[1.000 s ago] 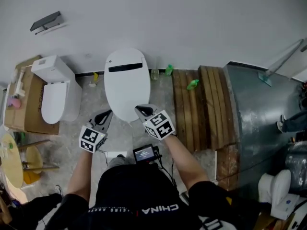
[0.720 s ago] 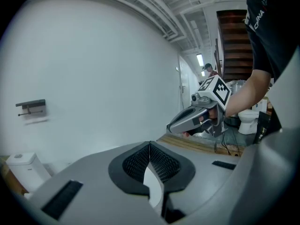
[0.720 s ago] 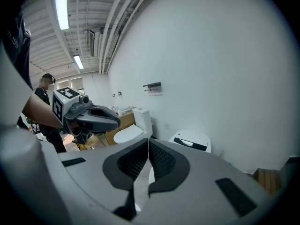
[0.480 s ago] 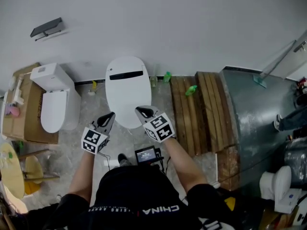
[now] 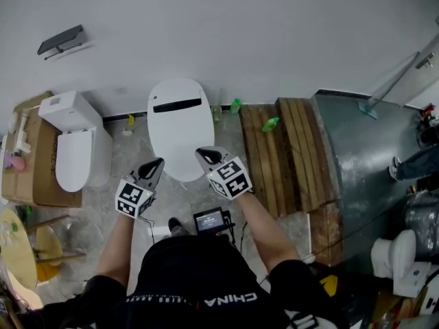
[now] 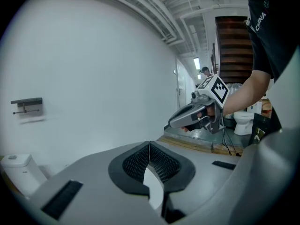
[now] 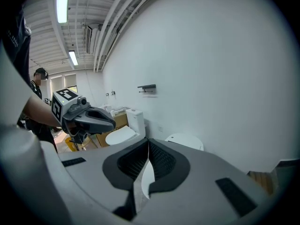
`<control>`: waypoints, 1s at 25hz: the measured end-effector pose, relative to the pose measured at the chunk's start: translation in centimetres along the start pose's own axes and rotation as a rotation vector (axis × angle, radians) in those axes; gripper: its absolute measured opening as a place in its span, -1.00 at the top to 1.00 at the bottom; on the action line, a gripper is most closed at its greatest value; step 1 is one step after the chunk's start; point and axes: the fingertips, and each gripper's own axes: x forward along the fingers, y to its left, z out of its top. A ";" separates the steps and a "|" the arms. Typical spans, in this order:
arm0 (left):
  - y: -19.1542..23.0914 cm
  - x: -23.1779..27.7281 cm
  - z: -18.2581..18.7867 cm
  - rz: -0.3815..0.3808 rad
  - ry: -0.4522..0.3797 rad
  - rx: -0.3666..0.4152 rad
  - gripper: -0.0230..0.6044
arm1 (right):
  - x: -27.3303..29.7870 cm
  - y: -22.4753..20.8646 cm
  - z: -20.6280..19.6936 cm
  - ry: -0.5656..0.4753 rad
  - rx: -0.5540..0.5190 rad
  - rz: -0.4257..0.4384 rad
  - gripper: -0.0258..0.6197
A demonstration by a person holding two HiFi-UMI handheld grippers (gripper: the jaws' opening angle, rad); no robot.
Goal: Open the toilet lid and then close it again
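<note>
Head view: the toilet lid [image 5: 175,130] lies shut on its toilet in the upper centre of the frame, rear edge against the white wall [image 5: 240,33] and front edge pointing toward the bottom. The left tool [image 5: 153,166] sits just at the lower-left of that front edge and the right tool [image 5: 204,156] just at its lower-right. Both tools are fully closed with nothing between the jaws. The right gripper view shows the lid clear beyond the jaw tips, so contact is judged not yet made. Assessment: with the lid down, the step in hand appears to be the lift. It is best done by sliding one closed tip under the front lip and raising it in an arc about the rear hinge. The other tool should steady the lid, so it neither strikes the wall nor drops when lowered. The smooth, curved surface is likely slippery, so the lift should come from under the edge, not from a pinch. Writing: "CHINA" reads inverted on the black shirt [image 5: 206,279] at bottom centre. The marker cubes [image 5: 228,177] carry square patterns only. The small screen [image 5: 208,219] is too small to read.
</note>
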 end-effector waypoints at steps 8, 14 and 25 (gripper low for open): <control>0.5 2.1 -3.6 -0.007 0.048 -0.068 0.84 | 1.9 -1.5 -3.9 0.097 0.010 0.039 0.87; 0.9 5.6 -11.5 -0.002 0.146 -0.103 0.39 | 6.0 -4.0 -10.3 0.159 0.050 0.066 0.57; 0.5 11.7 -32.4 0.046 0.334 -0.244 -0.26 | 13.9 -5.7 -28.4 0.325 0.163 0.048 0.15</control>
